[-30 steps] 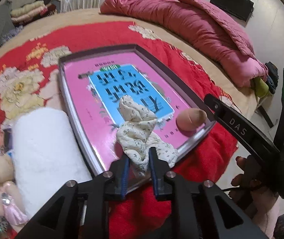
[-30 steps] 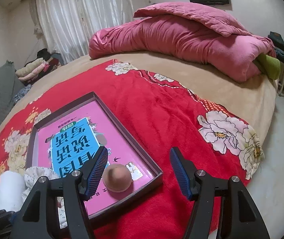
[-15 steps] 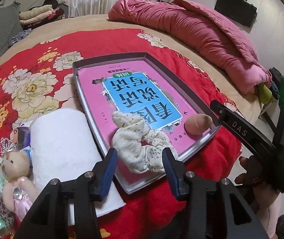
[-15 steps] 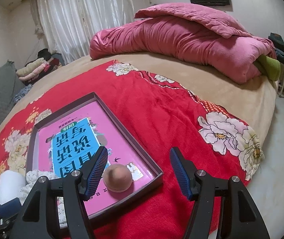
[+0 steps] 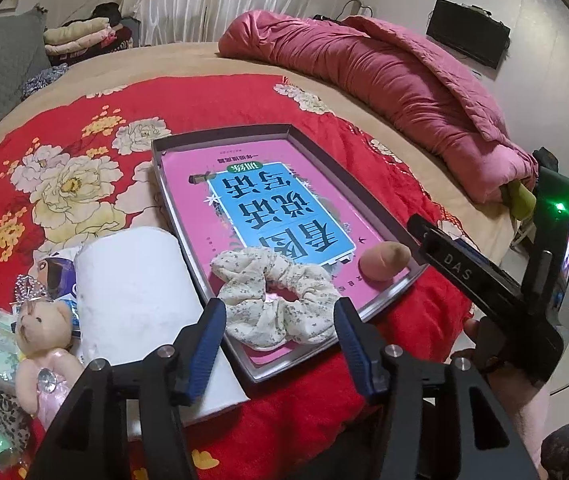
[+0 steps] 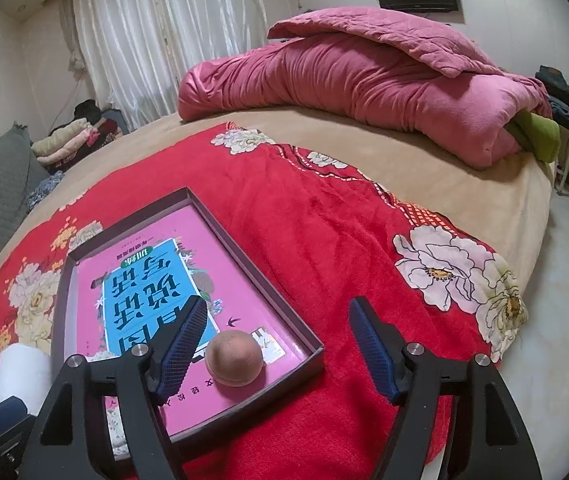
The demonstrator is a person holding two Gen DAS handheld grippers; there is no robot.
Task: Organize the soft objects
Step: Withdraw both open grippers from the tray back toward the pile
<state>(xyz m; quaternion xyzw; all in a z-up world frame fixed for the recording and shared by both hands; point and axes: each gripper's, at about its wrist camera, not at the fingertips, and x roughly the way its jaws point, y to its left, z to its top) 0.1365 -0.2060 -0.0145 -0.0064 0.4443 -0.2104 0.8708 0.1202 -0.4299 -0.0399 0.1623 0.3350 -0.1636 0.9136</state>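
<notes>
A cream floral scrunchie [image 5: 274, 298] lies flat in the near end of a shallow grey box [image 5: 220, 136] whose bottom is pink with a blue panel. A tan makeup sponge [image 5: 384, 260] sits in the box's near right corner; it also shows in the right wrist view [image 6: 234, 358]. My left gripper [image 5: 280, 344] is open and empty, just short of the scrunchie. My right gripper [image 6: 278, 352] is open and empty, above the box's near corner [image 6: 316, 354], with the sponge by its left finger.
Left of the box lie a folded white towel [image 5: 132, 300], a small teddy bear [image 5: 42, 344], a tiara and small packets. All rest on a red floral blanket [image 6: 324, 232] on a bed. A pink duvet [image 6: 364, 80] is piled at the far side.
My left gripper opened and let go of the scrunchie, which dropped flat into the box; the gripper then pulled back and up. The right gripper has not moved.
</notes>
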